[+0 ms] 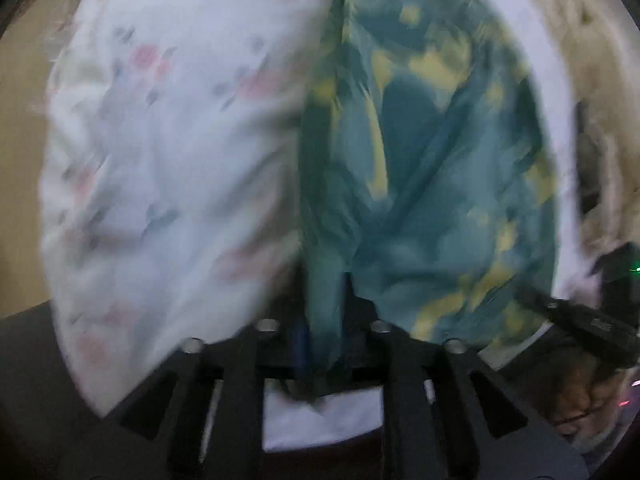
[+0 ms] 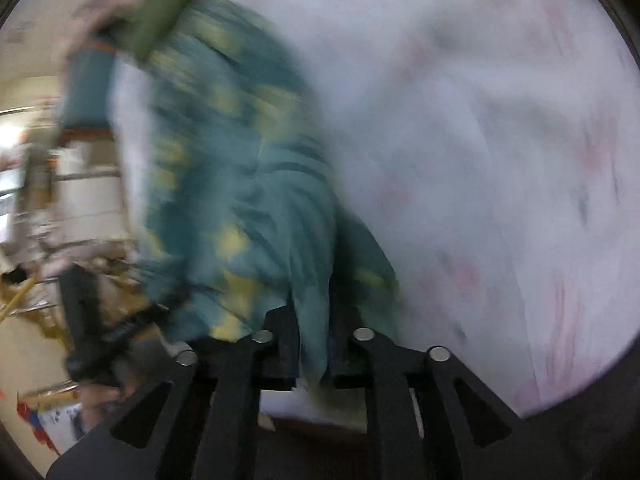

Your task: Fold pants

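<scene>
The pants (image 1: 424, 184) are teal with yellow blotches, and they hang lifted and stretched between both grippers. My left gripper (image 1: 324, 320) is shut on one edge of the pants, with cloth bunched between its black fingers. My right gripper (image 2: 314, 340) is shut on another edge of the pants (image 2: 248, 200). The right gripper also shows at the right edge of the left wrist view (image 1: 576, 312). The left gripper also shows in the right wrist view (image 2: 92, 336) at lower left. Both views are motion-blurred.
A white sheet with a faint pink and blue flower print (image 1: 160, 160) lies under the pants and fills the right wrist view (image 2: 480, 160). Shelves and clutter (image 2: 40, 200) stand at the left. A cream textured blanket (image 1: 580, 20) lies at the upper right.
</scene>
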### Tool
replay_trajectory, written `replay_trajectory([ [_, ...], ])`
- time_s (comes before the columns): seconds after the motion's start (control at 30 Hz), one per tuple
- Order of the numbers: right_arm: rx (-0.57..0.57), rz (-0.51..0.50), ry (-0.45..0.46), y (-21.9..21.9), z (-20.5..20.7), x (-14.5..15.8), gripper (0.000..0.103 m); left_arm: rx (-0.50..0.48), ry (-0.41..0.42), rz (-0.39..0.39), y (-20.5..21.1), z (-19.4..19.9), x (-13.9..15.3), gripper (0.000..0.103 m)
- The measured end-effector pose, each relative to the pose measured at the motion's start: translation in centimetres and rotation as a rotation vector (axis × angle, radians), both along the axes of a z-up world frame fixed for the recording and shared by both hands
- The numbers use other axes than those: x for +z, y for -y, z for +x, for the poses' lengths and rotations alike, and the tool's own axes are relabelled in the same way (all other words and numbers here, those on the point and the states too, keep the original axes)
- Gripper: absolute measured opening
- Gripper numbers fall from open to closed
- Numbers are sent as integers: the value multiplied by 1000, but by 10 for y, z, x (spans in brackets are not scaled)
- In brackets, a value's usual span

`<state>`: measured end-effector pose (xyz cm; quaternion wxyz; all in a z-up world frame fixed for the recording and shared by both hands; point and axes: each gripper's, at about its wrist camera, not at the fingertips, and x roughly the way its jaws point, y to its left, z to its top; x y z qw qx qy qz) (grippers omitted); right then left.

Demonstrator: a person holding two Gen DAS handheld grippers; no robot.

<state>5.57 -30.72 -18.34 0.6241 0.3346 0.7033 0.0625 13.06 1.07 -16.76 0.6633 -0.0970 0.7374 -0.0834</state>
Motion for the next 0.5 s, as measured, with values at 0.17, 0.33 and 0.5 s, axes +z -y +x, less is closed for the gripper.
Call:
replay_trajectory([
  [0.17, 10, -193, 177, 15, -5, 59, 18, -74, 218, 74, -1, -7, 61, 25],
  [0.33, 134, -206, 372, -9, 35, 84, 18, -104, 393, 65, 24, 10, 80, 26],
  [0.5, 182, -126, 189, -41, 50, 4, 17, -180, 178, 20, 63, 10, 4, 26],
])
